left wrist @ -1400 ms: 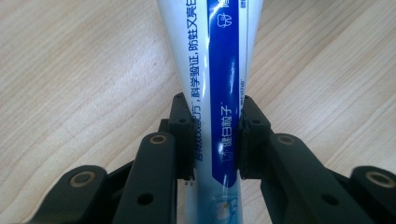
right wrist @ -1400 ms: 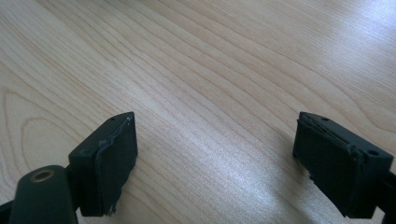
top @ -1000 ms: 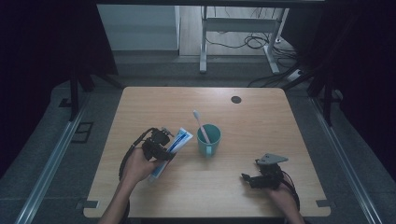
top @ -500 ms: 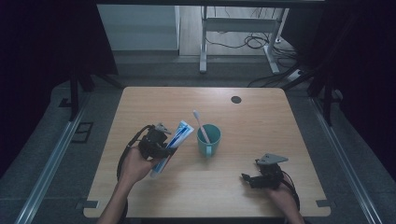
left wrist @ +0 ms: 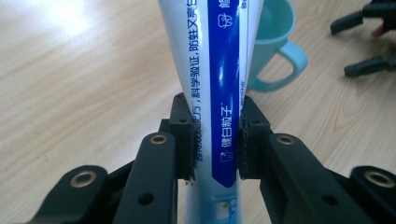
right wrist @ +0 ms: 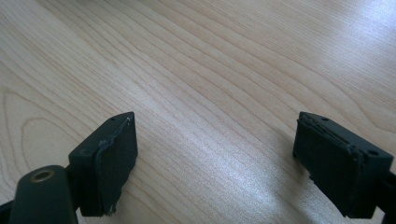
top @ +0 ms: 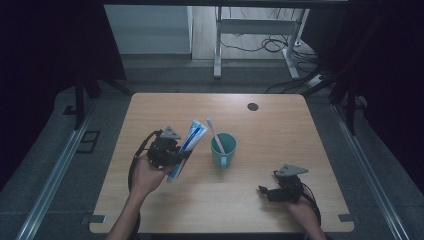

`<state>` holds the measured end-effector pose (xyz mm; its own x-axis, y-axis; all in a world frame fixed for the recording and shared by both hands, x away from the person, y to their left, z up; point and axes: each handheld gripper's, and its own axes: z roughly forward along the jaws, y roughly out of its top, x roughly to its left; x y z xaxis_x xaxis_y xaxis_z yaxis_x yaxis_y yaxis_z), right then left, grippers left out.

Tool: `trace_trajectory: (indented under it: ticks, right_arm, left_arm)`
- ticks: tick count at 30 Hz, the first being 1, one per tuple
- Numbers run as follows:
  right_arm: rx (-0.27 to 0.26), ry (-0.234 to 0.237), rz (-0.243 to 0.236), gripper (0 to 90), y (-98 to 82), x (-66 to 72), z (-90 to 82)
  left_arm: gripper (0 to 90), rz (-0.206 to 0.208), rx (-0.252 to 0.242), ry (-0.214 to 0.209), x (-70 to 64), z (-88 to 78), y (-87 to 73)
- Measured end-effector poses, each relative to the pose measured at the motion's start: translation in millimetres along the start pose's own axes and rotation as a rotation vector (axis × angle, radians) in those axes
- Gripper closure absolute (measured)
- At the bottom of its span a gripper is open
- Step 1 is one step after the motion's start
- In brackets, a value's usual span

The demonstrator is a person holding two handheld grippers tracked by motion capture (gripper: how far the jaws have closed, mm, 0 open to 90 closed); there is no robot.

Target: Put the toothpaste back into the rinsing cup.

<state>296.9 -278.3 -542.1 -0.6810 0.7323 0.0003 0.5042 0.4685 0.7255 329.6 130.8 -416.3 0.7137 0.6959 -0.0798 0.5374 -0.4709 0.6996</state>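
Observation:
A white and blue toothpaste tube (top: 187, 147) (left wrist: 219, 70) is held off the table, tilted with its far end toward the teal mug (top: 223, 149) (left wrist: 273, 51). My left gripper (top: 176, 156) (left wrist: 215, 140) is shut on the tube's lower part, pads pressing both sides. A pink toothbrush (top: 214, 134) stands in the mug, leaning left. My right gripper (top: 264, 192) (right wrist: 215, 154) rests low at the table's front right, open, with bare wood between its pads. It also appears far off in the left gripper view as the other gripper (left wrist: 364, 44).
The wooden table (top: 280, 125) has a small dark round hole cover (top: 252, 106) near its far edge. Beyond the table stand a metal desk frame (top: 217, 45) and loose cables on the floor. Dark curtains flank both sides.
My left gripper has lifted the toothpaste tube slightly and tipped it more upright, closer to the mug. The right gripper has stayed put.

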Motion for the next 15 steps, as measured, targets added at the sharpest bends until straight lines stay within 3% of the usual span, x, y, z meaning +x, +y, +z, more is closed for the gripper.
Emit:
trace_trajectory:
  ticks: [3,10,15]
  right_arm:
    - [0.0,0.0,0.0,13.9,0.0,0.0,0.0]
    - [0.001,0.0,0.001,13.9,0.0,0.1,0.0]
    - [-0.001,-0.001,0.001,13.9,0.0,0.1,0.1]
  left_arm:
    - [72.6,-0.006,-0.033,-0.001,-2.5,-1.0,3.4]
    - [72.6,0.022,-0.086,-0.004,-9.0,-0.3,13.9]
    - [72.6,0.014,-0.119,-0.006,-12.1,1.4,21.4]
